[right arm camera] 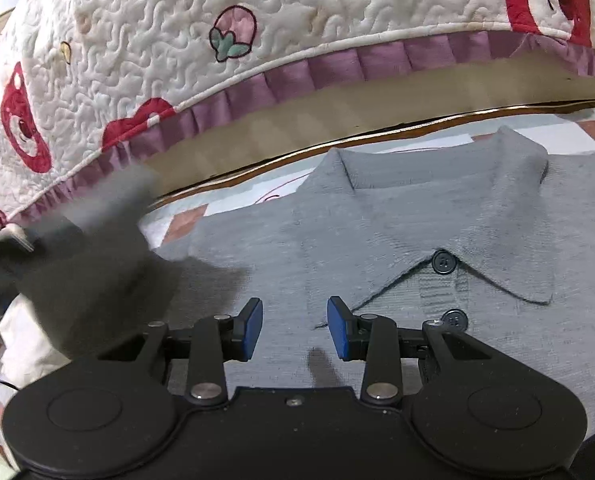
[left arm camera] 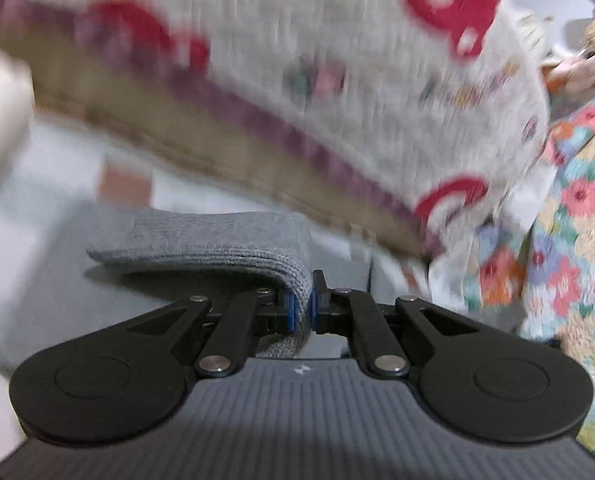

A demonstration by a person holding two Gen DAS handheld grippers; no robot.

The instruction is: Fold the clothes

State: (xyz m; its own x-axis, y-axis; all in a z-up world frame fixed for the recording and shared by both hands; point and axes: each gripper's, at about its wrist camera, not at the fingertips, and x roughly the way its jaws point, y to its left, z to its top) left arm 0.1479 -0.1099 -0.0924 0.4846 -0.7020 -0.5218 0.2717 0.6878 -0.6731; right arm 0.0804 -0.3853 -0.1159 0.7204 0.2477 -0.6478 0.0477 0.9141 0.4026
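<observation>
Quilt edge [right arm camera: 257, 84] behind; left fingers [left arm camera: 290, 308] clamp grey sleeve [left arm camera: 201, 244], right fingers [right arm camera: 253, 320] apart.

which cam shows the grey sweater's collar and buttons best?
Right wrist: collar and two dark buttons lie sharp and unobstructed beyond the open right gripper. Left wrist shows only a knit fold pinched in the left gripper.

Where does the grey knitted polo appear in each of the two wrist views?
Left wrist view: the grey knitted polo shows only as a folded part, low and centre-left, pinched by the left gripper.
Right wrist view: it fills the centre and right, collar and dark buttons up, under the open right gripper.
Shared landmark: the white quilt with red figures and a purple frill, across the top of both views.
</observation>
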